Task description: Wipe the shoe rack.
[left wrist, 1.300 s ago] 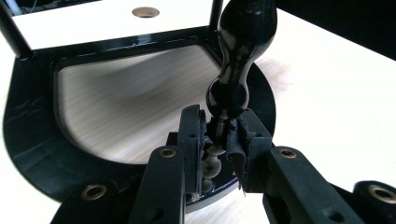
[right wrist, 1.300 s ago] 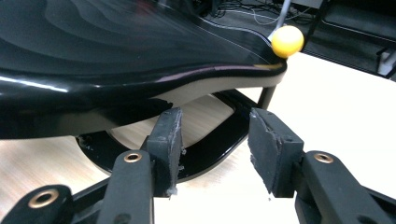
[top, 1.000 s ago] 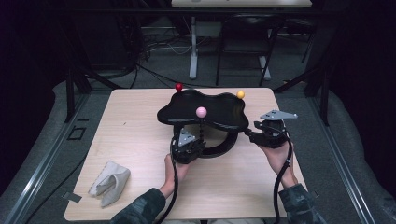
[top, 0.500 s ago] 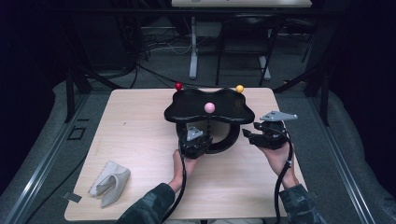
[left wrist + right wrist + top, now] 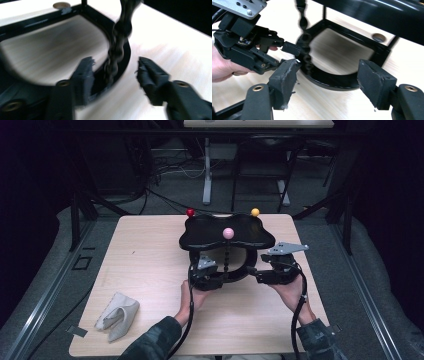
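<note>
At stand base [image 5: 235,276]: left gripper [image 5: 113,68] jaws just opening, straddling bead chain [image 5: 116,53]; right gripper [image 5: 325,83] jaws just opening, empty.

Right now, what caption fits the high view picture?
Two open grippers, left gripper and right gripper, flank a black stand on the table.

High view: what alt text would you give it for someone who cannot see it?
A person at a wooden table holds two grippers at the ring base of a black stand topped with red, pink and yellow balls. Both the left gripper and the right gripper are open. A cloth lies at the near left.
</note>
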Action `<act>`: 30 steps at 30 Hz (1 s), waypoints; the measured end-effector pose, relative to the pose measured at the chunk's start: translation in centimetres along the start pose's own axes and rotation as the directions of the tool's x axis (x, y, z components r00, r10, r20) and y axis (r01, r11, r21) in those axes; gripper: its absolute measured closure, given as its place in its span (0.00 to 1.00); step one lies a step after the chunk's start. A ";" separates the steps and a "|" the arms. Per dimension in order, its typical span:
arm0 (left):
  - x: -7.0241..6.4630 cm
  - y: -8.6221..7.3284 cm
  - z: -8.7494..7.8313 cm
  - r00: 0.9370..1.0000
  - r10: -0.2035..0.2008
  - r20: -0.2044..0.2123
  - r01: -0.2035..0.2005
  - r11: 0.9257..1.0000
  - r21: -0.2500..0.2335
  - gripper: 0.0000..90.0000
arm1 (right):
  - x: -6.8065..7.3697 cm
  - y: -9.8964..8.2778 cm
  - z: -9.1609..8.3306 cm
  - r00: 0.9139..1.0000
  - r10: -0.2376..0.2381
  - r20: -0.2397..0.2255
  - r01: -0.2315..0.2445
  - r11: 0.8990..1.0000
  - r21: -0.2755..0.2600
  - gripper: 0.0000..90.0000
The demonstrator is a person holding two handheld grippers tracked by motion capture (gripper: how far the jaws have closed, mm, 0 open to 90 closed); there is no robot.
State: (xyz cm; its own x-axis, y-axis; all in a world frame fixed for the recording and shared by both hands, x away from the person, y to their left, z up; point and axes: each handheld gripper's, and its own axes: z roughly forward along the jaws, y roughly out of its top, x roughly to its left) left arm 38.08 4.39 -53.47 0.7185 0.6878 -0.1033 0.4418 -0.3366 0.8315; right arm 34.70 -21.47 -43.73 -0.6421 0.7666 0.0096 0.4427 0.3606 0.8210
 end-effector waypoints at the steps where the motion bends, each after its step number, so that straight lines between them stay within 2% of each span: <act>1: 0.0 -0.2 -0.7 1.000 0.017 -0.002 -0.017 1.000 0.012 0.42 | 0.3 0.1 0.0 1.000 -0.007 -0.007 0.007 1.000 -0.001 0.33; 5: 0.5 -1.0 -3.6 1.000 0.020 -0.005 -0.020 0.999 0.037 0.29 | 1.6 0.9 -0.3 0.999 -0.035 -0.035 0.034 0.999 -0.010 0.30; 9: 1.2 -1.6 -6.5 1.000 0.005 -0.017 -0.003 0.997 0.072 0.20 | 2.3 1.9 -0.7 0.997 -0.052 -0.052 0.050 0.998 -0.031 0.27; 12: 1.9 -2.8 -8.7 0.999 -0.012 -0.040 0.015 0.997 0.079 0.16 | 2.9 2.8 -1.0 0.996 -0.065 -0.065 0.061 0.996 -0.060 0.27; 17: 3.2 -4.9 -12.1 0.995 -0.023 -0.100 0.034 0.993 0.109 0.13 | 3.3 4.8 -1.2 0.996 -0.077 -0.053 0.071 0.992 -0.101 0.29; 18: 3.4 -5.4 -12.9 0.993 -0.021 -0.117 0.034 0.993 0.109 0.12 | 3.4 5.2 -1.2 0.996 -0.084 -0.030 0.081 0.992 -0.098 0.30; 19: 3.5 -5.8 -13.7 0.990 -0.014 -0.137 0.029 0.993 0.112 0.11 | 3.4 5.6 -1.0 0.996 -0.082 -0.042 0.077 0.991 -0.113 0.31; 20: 3.6 -6.3 -14.5 0.989 -0.018 -0.147 0.035 0.993 0.114 0.10 | 3.4 6.1 -0.9 0.997 -0.080 -0.025 0.076 0.990 -0.115 0.31; 25: 4.6 -8.1 -17.7 0.977 -0.065 -0.202 0.086 0.991 0.098 0.09 | 3.0 8.4 0.1 0.997 -0.075 0.000 0.075 0.990 -0.121 0.34; 28: 5.5 -9.0 -19.1 0.969 -0.100 -0.227 0.124 0.988 0.090 0.07 | 3.0 9.5 1.1 0.997 -0.073 -0.010 0.071 0.991 -0.112 0.35; 30: 6.0 -9.4 -19.7 0.964 -0.115 -0.241 0.141 0.986 0.091 0.07 | 2.9 9.9 1.7 0.998 -0.069 0.002 0.069 0.992 -0.103 0.36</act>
State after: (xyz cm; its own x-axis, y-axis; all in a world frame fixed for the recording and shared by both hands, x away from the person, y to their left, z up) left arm 27.67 24.29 -51.16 0.5117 0.8568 -0.0637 0.5856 -0.2936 0.7556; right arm 38.22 -14.76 -36.57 -0.6702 0.7406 -0.0483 0.3302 0.3558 0.8743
